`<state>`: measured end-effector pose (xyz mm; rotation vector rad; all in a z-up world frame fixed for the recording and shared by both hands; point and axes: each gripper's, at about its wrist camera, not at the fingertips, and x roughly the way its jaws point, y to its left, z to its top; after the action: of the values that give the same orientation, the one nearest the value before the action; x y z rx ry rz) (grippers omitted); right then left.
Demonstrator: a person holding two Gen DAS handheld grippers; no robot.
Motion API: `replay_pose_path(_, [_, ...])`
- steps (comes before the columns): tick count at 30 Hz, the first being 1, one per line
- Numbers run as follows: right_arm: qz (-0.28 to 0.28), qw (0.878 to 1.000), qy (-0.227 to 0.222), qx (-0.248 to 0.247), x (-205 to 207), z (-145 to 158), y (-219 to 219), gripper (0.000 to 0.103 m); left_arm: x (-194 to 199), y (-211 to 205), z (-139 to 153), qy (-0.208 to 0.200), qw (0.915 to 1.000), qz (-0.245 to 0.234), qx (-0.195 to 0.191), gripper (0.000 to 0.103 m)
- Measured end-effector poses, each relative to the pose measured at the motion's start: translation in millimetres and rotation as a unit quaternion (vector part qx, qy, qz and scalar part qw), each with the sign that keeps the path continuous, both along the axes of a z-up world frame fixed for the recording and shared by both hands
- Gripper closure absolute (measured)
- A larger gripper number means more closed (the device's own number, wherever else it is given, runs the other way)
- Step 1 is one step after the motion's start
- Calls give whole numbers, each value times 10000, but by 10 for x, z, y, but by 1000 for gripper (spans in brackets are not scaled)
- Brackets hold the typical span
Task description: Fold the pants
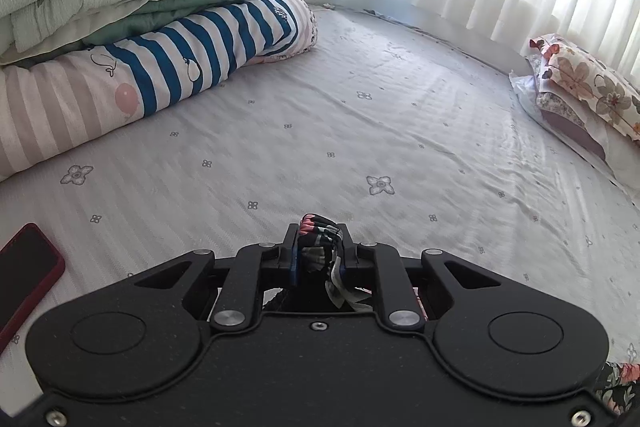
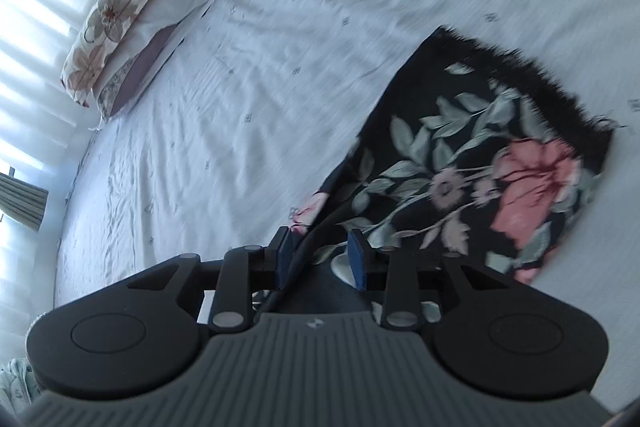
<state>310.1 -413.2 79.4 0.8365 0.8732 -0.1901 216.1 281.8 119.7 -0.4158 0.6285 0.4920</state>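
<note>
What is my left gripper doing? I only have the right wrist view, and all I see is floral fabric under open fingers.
Observer: The left gripper is shut on a bunched fold of the floral pants, held above the bed sheet.
Operator: Anything near it I should avoid?
Observer: A phone in a red case lies on the sheet to its left.
Operator: And farther ahead of the left gripper?
Observer: A stack of folded quilts sits at the far left, with a striped one at the bottom.
</note>
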Motion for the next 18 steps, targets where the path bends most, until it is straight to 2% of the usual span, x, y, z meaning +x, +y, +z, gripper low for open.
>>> replay_pose_path(2, [27,9999,28,-99,120,-41,94,45,6,15,-21,9,10000,-39,14,86])
replay_pose_path(3, [49,9998,64,-187,188,-66,129,43,10,20,-37,18,10000,-55,12,86])
replay_pose_path(7, [-52,9976,223,-654,399,-186,236,43,37,52,-106,47,9999,-102,7,86])
replay_pose_path(14, [-566,9949,148,-816,495,-306,136,43,58,122,-171,19,9998,-179,-15,86])
replay_pose_path(15, [-597,9944,145,-854,512,-304,130,62,58,117,-183,18,9998,-187,12,86])
replay_pose_path(16, [-614,9940,166,-892,529,-306,131,70,63,109,-197,27,9998,-186,34,86])
replay_pose_path(17, [-662,9930,242,-952,542,-311,133,98,65,105,-212,40,9998,-176,51,86])
replay_pose_path(18, [-734,9921,320,-970,539,-317,127,99,67,90,-222,56,9998,-167,63,86])
